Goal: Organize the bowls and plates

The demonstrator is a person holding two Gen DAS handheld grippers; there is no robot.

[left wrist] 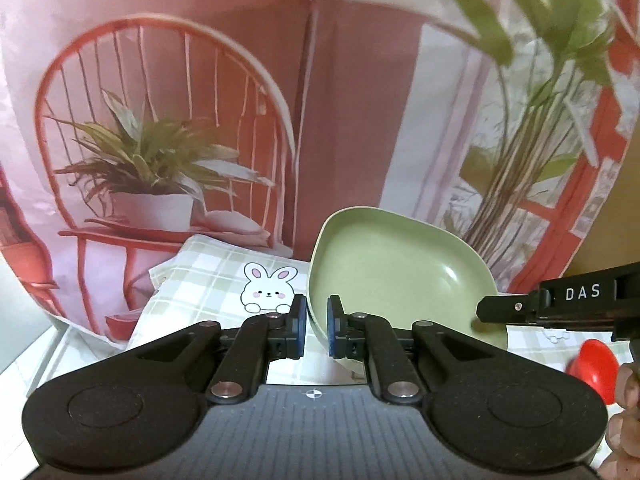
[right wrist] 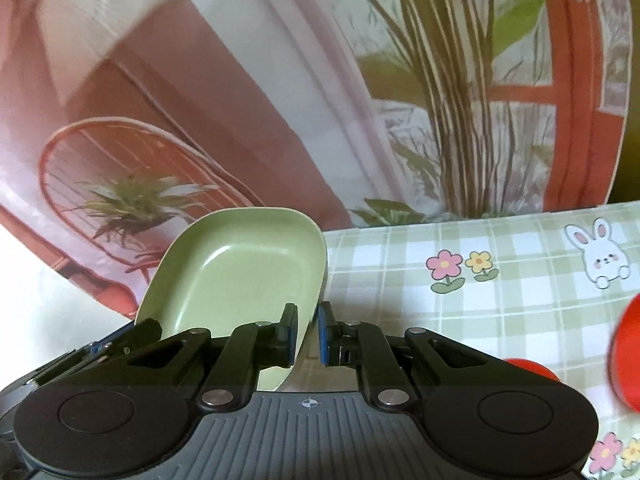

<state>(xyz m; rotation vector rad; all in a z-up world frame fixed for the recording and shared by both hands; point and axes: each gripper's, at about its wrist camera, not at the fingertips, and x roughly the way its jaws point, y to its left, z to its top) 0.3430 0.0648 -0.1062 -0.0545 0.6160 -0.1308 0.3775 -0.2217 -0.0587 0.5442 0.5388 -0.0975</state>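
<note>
A light green squarish plate is held up in the air, tilted, above the checked tablecloth. My left gripper is shut on its left rim. My right gripper is shut on its right rim; the plate also shows in the right wrist view. The right gripper's black fingers reach the plate's edge from the right in the left wrist view. A red bowl sits on the cloth at the right, partly hidden; it also shows at the edge of the right wrist view.
A green and white checked tablecloth with rabbit and flower prints covers the table. A printed backdrop of a red chair and plants hangs close behind. The table's left edge lies below the cloth's corner.
</note>
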